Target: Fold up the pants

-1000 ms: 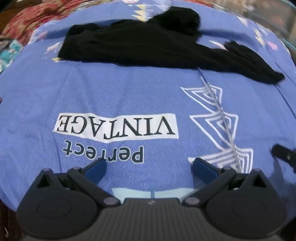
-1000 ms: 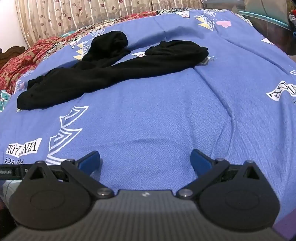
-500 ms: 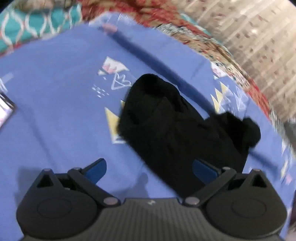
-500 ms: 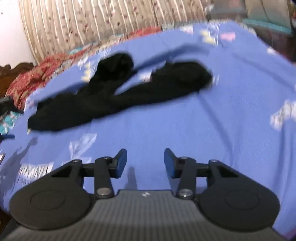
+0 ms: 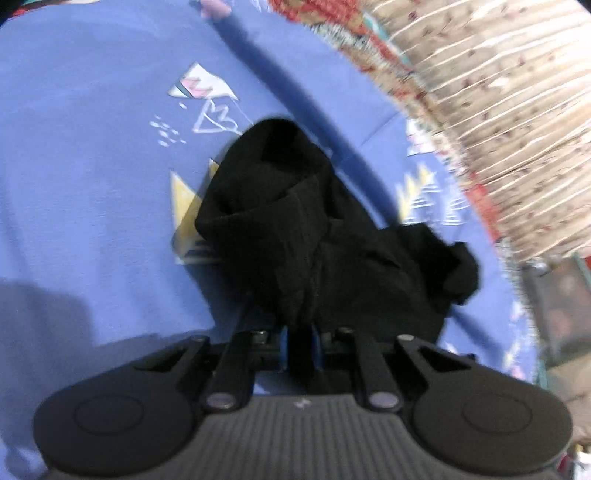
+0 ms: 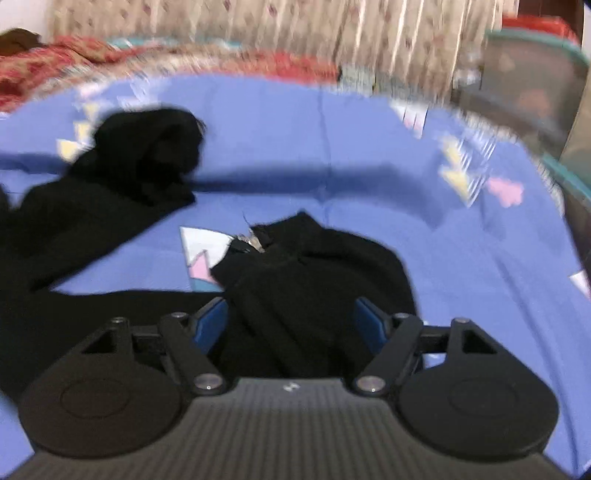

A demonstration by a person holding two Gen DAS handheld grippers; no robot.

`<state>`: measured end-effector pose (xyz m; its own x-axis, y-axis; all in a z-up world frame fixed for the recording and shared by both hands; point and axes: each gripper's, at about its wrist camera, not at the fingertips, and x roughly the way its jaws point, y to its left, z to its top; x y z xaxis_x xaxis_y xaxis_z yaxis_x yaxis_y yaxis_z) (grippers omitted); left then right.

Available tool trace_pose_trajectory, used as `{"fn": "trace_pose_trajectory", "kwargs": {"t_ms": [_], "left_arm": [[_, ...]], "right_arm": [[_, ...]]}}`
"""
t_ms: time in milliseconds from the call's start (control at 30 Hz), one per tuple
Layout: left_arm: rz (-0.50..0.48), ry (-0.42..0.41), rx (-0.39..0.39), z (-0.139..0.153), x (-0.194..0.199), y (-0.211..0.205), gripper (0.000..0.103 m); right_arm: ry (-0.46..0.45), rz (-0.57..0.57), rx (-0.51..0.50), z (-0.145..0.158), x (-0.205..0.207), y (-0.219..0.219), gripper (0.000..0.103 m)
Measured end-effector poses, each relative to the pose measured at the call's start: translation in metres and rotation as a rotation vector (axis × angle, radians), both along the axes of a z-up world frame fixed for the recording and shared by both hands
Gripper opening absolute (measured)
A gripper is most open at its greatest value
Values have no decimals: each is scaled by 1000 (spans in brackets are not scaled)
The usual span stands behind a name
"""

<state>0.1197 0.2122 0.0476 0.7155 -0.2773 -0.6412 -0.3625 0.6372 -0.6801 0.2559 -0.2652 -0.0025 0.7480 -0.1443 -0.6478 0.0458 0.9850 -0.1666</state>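
Black pants lie crumpled on a blue printed bedspread. In the left wrist view my left gripper is closing, and its blue pads pinch a fold of the near edge of the pants. In the right wrist view another bunched end of the pants lies between the blue pads of my right gripper. That gripper's jaws are opening and stand wide on either side of the cloth. The rest of the pants stretches away to the left. The picture is blurred.
A pleated flowered curtain hangs behind the bed. A red patterned blanket lies along the far edge. A clear box with a teal rim stands off the bed's right side. Bare bedspread spreads to the right.
My left gripper swung over to one end of the pants and went from wide open to shut on the cloth. My right gripper moved up to the other end, narrowed, then widened.
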Motion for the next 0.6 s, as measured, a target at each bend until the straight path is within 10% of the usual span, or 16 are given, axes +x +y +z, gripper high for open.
{"fn": "trace_pose_trajectory", "kwargs": {"t_ms": [100, 133, 333, 600], "left_arm": [[-25, 0, -46, 9, -42, 13, 10], [-36, 10, -55, 11, -54, 14, 10], [20, 44, -51, 16, -111, 32, 2], [82, 33, 74, 30, -129, 48, 9]], "right_arm": [[87, -49, 29, -6, 30, -13, 17], [62, -74, 72, -1, 27, -19, 13], [-255, -271, 380, 87, -64, -87, 10], [-381, -664, 359, 112, -213, -192, 10]]}}
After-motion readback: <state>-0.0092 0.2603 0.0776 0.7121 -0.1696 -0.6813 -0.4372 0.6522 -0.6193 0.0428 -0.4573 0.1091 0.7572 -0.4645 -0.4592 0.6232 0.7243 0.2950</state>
